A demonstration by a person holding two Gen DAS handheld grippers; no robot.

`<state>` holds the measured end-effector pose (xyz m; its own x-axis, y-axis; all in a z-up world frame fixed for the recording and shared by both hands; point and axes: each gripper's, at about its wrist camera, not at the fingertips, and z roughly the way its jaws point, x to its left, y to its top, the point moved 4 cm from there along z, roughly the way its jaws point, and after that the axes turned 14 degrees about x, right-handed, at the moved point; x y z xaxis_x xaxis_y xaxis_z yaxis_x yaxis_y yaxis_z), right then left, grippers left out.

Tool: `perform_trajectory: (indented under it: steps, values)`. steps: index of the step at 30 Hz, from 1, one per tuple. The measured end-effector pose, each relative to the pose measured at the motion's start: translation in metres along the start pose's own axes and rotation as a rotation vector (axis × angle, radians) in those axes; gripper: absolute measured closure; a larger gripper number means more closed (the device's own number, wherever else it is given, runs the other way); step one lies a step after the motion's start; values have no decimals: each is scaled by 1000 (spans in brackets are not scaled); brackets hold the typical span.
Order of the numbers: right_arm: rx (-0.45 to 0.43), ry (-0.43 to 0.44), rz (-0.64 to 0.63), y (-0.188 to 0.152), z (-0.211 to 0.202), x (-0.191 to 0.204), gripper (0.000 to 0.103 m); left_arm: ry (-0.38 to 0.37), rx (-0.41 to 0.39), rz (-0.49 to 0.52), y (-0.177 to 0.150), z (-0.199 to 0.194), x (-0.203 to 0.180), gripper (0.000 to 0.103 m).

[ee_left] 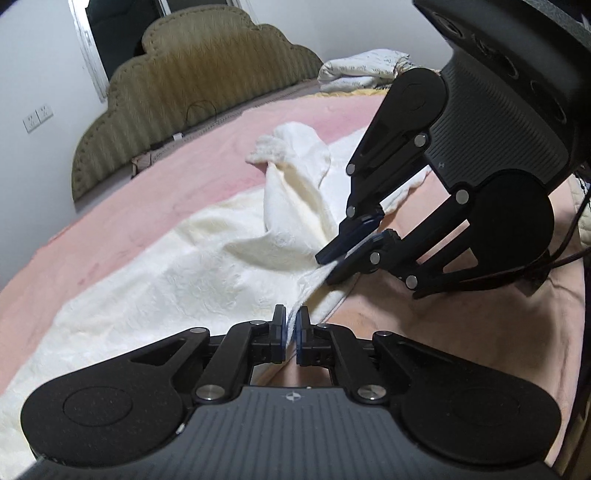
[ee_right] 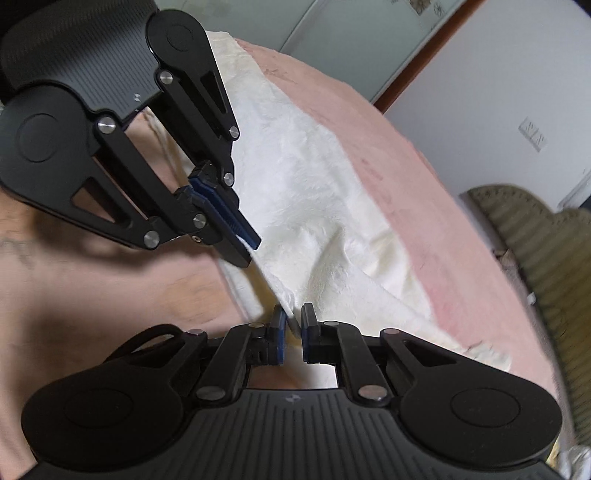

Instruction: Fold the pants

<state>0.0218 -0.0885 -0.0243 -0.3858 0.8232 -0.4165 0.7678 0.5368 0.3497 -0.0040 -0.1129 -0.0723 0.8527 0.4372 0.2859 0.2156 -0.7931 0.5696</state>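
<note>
We see a bed (ee_left: 177, 177) in pink cover, olive headboard (ee_left: 192, 96), white walls, cream fuzzy pants (ee_left: 177, 280) rumpled, left gripper (ee_left: 291, 325) and right gripper (ee_right: 293, 326) both pinching their edge.

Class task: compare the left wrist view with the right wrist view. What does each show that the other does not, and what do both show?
Left wrist only: folded white bedding by the headboard, a dark window.

Right wrist only: a brown door frame, a wall switch on the far wall.

Both: cream pants on the pink blanket, the olive headboard, and the left gripper and right gripper, each shut on the pants' near edge.
</note>
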Motion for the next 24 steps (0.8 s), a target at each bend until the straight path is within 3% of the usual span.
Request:
perform_trajectory:
  steps: [2, 4, 7, 11, 14, 17, 18, 19, 22, 24]
  values:
    - [-17, 5, 54, 2, 7, -6, 95, -13, 2, -16, 1, 0, 3, 93]
    - [-31, 14, 83, 0, 3, -7, 94, -39, -9, -40, 3, -5, 7, 77]
    - [-70, 91, 163, -14, -16, -20, 92, -124, -50, -82, 4, -19, 18, 75]
    - [-123, 122, 451, -51, -34, -67, 92, -209, -107, -181, 14, -27, 38, 68]
    - [-98, 61, 742, -97, -17, -113, 92, -119, -103, -266, 22, -16, 52, 64]
    - [78, 5, 994, -149, 15, -132, 92, -14, -55, -338, 22, 5, 62, 63]
    - [10, 24, 1050, -159, 11, -132, 92, -8, -33, -361, 19, 11, 66, 63]
    - [-1, 38, 1104, -163, 10, -133, 92, -17, -16, -380, 15, 16, 68, 63]
    - [-28, -82, 1134, -154, 6, -138, 91, -38, 8, -408, 7, 24, 67, 58]
    - [-48, -139, 1078, -130, 8, -148, 91, -11, -4, -392, 4, 24, 62, 47]
